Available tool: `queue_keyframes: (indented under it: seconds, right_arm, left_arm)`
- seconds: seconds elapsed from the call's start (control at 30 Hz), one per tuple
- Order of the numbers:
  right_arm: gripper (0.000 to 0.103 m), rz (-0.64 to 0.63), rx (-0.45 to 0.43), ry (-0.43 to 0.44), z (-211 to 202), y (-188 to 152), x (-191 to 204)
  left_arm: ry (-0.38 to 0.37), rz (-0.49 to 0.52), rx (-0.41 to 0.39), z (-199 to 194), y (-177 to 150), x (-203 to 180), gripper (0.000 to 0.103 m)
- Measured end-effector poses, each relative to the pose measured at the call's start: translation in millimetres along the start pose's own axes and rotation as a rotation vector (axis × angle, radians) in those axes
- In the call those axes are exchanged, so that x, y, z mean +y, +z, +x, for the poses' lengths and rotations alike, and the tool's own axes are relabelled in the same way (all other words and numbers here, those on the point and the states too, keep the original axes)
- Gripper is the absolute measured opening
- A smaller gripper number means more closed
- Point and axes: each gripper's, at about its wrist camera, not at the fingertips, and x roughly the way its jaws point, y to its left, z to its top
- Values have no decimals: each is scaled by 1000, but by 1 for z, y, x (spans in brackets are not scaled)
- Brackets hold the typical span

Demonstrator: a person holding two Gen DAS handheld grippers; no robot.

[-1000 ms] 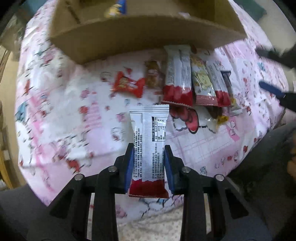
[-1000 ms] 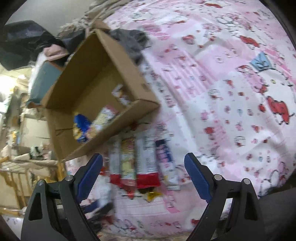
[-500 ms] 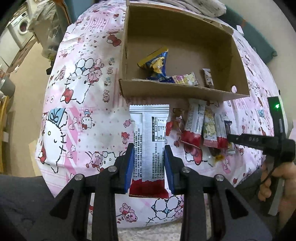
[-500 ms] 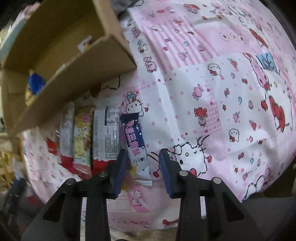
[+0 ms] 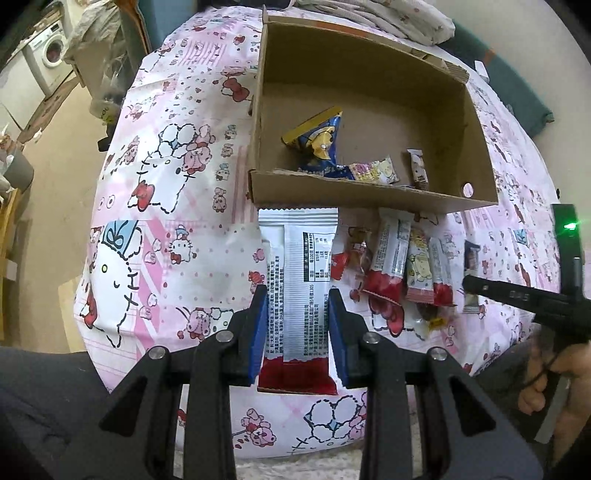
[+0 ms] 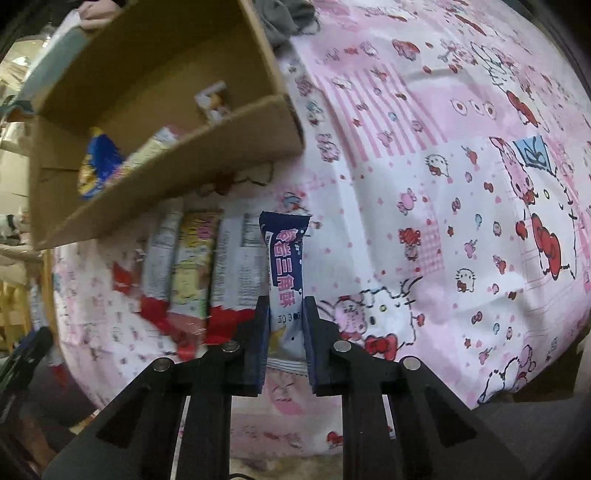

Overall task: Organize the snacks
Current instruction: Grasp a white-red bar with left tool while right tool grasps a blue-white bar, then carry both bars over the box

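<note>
My left gripper is shut on a white snack packet with a red end, held above the bedsheet just in front of the open cardboard box. My right gripper is shut on a dark blue snack bar at the right end of a row of snack bars lying on the sheet before the box. The box holds a blue and yellow bag and two small packets.
A pink cartoon-print sheet covers the bed. In the left wrist view a hand holds the right gripper at the right edge. Bare floor and a washing machine lie off to the left. Folded cloth lies behind the box.
The right gripper came down from wide open and shut on the dark blue bar. The left gripper rose with its packet, bringing the inside of the box into view, then held still.
</note>
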Motion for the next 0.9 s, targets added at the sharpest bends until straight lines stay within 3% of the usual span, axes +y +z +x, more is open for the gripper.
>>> queue_keyframes:
  seconds: [0.13,0.23,0.5,0.7,0.9]
  right_arm:
    - [18,-41,-46,131,-26,-1,10]
    - [18,-117,-103,221,-49,-9,23]
    - [18,-254,-276,438,-101,-8,49]
    - [18,-218,-371,444,-118,14,51]
    - [18,-150,-422,438,-117,41,33]
  left_arm:
    - [11,-11,-8,-2,0,3,27]
    - [-23,-61,-13,-10,3,12,27]
    - [-25,-59,-151,-48,36,6,27]
    - [7,17,-223,-65,69,-3,27]
    - [29,31,-261,-67,103,-7,27]
